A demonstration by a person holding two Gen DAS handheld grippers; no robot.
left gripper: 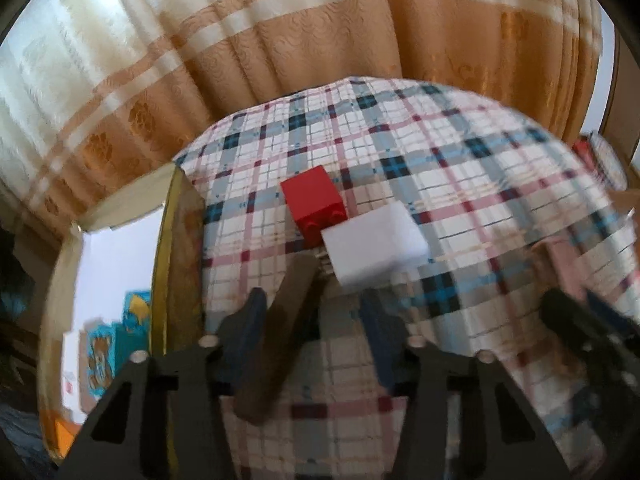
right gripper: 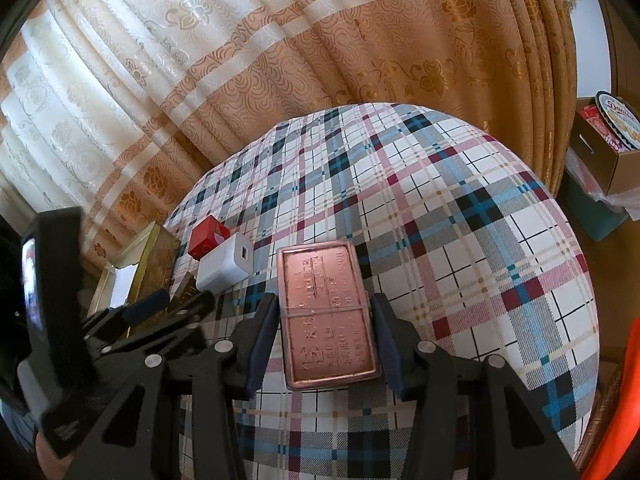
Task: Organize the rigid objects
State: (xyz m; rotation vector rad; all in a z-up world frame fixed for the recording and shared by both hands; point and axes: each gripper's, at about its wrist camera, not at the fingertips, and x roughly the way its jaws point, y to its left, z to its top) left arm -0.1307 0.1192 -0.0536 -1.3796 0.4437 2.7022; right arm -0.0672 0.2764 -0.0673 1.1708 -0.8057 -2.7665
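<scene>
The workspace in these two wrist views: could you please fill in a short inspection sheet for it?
Surface: plaid tablecloth over a table, curtain behind.
Job's things: copper-coloured tin between the right fingers; red block touching white block; dark brown bar by the left fingers; open box at the table's left edge, printed items inside.
Clutter: nothing seen on the cloth.
Grippers: left gripper open, blurred; right gripper around the tin, contact unclear.
Cables: nothing seen.
Surroundings: cardboard box with a cookie tin, far right.
</scene>
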